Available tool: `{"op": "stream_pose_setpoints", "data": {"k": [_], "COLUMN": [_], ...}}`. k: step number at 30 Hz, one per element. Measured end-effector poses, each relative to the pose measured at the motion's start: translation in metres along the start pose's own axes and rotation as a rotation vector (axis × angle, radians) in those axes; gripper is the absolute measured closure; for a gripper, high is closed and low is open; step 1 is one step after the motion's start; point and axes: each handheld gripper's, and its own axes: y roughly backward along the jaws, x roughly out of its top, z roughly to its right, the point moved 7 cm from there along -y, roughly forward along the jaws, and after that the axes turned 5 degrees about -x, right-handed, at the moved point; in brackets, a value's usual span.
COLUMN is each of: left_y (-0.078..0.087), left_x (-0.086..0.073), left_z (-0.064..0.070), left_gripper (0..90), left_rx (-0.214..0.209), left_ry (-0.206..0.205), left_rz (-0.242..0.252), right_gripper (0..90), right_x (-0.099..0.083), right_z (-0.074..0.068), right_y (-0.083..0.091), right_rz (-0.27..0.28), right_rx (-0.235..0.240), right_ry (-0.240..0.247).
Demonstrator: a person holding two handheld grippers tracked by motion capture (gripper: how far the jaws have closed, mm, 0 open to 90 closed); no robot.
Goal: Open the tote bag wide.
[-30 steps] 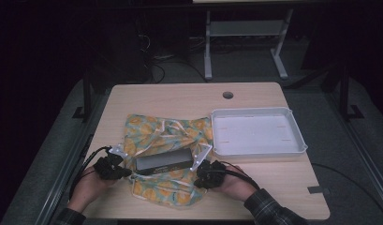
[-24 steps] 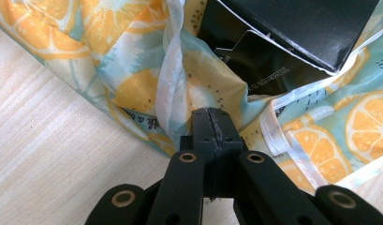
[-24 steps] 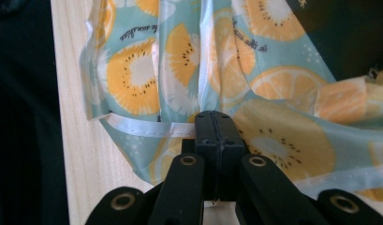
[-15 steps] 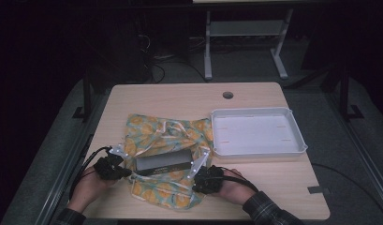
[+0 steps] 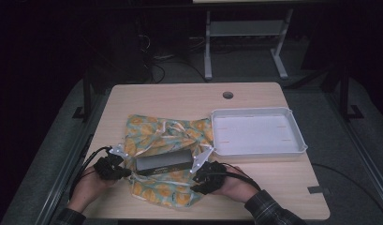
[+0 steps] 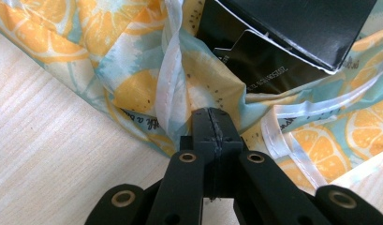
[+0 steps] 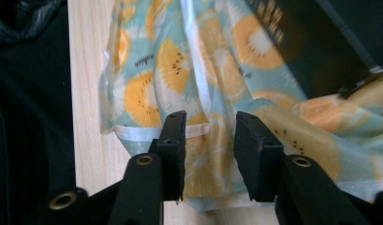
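Both grippers work at the table's (image 5: 180, 101) near edge in the high view: the left gripper (image 5: 115, 168) sits at the cloth's (image 5: 165, 136) left side, the right gripper (image 5: 204, 174) at its right. A box (image 5: 164, 163) lies on the cloth between them, and a tray (image 5: 257, 133) rests toward the right edge, touching the cloth's corner.

From the left gripper view, the jaws are clenched on a fold of cloth (image 6: 133, 89) just below the box (image 6: 292, 42).

From the right gripper view, the jaws stand parted over the cloth's (image 7: 180, 70) hem, grasping nothing; the box (image 7: 320, 51) lies at upper right.
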Motion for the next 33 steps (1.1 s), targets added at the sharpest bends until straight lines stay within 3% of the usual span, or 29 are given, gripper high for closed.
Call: {"op": "stream_pose_setpoints", "data": {"k": [10, 26, 28, 29, 31, 33], "left_y": [0.000, -0.001, -0.001, -0.001, -0.001, -0.001], "left_x": [0.000, 0.001, 0.000, 0.000, 0.000, 0.000], "left_z": [0.000, 0.001, 0.001, 0.001, 0.001, 0.001], "left_gripper": [89.7, 89.7, 89.7, 89.7, 89.7, 89.7], "left_rx": [0.001, -0.001, 0.000, 0.001, 0.004, 0.005], "left_ry": [-0.004, 0.011, 0.012, 0.014, 0.011, 0.009], "left_rz": [0.000, 0.010, 0.011, 0.012, 0.012, 0.011], "right_gripper": [53.3, 47.1, 53.7, 60.6, 71.4, 82.3], "right_x": [0.009, 0.028, 0.033, 0.034, 0.038, 0.044], "right_z": [0.011, 0.036, 0.042, 0.043, 0.051, 0.057], "right_y": [0.016, 0.035, 0.036, 0.036, 0.036, 0.035], "right_rz": [0.067, 0.109, 0.128, 0.126, 0.127, 0.135], "right_rx": [-0.014, -0.029, -0.038, -0.034, -0.064, -0.062], "right_ry": [-0.012, -0.018, -0.008, -0.024, -0.010, -0.037]}}
